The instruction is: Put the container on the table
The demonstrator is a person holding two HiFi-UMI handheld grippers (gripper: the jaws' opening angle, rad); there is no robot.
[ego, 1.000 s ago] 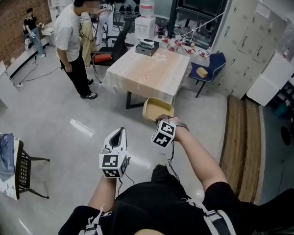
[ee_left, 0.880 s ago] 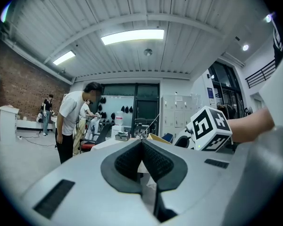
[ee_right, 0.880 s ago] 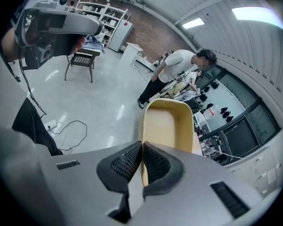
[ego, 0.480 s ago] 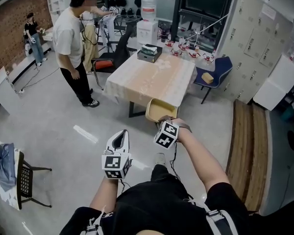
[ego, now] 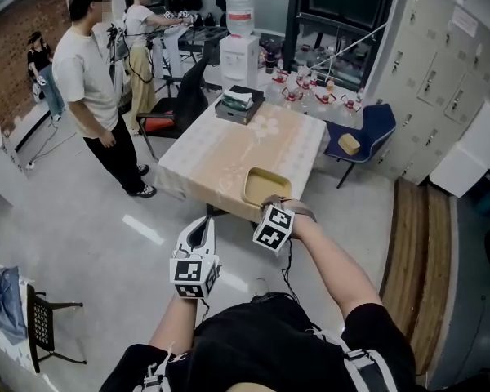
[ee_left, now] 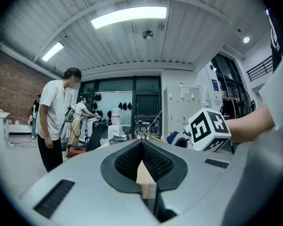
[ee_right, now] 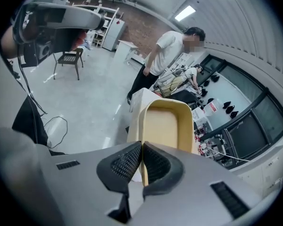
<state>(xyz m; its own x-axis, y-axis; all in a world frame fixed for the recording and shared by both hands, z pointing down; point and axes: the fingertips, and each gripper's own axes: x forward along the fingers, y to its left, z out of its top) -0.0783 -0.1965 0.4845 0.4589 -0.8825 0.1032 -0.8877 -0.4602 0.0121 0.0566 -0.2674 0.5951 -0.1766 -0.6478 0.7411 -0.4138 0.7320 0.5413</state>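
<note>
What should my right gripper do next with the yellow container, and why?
Probably carry it a little farther over the table and lower it flat before letting go. The fingers of the right gripper are shut on the near rim of the yellow container, which hangs just over the table's near edge. Whether its base touches the cloth cannot be told.

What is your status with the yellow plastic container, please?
Right gripper shut on yellow plastic container's rim; left gripper shut. Container over beige-clothed table's near edge. Nothing in the way.
</note>
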